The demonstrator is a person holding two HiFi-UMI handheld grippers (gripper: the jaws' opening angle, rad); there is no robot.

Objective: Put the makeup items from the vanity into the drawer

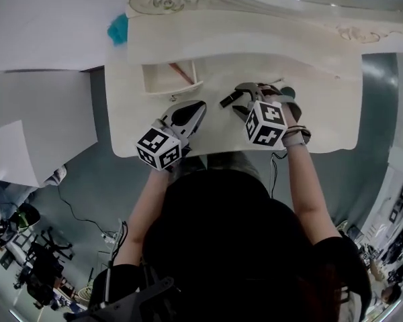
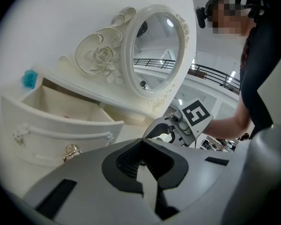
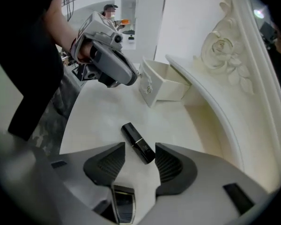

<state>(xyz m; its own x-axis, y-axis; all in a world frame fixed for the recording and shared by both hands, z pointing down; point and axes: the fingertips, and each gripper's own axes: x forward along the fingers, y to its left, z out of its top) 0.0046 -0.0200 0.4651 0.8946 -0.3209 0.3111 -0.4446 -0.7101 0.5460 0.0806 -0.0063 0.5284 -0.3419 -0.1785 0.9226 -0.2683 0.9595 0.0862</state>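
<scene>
Drawer [image 1: 169,79] open at upper centre-left of head view, top unblocked, one thin stick [image 1: 181,73] inside. Left gripper [image 1: 198,107] crowds the counter [image 1: 322,106] just below the drawer front. Centre right of counter bare. Shelf [image 1: 255,39] and mirror [image 2: 154,50] wall off the upper edge. Lipstick [image 3: 137,143] lies between the right gripper [image 3: 140,149] jaws, which stand apart.
</scene>
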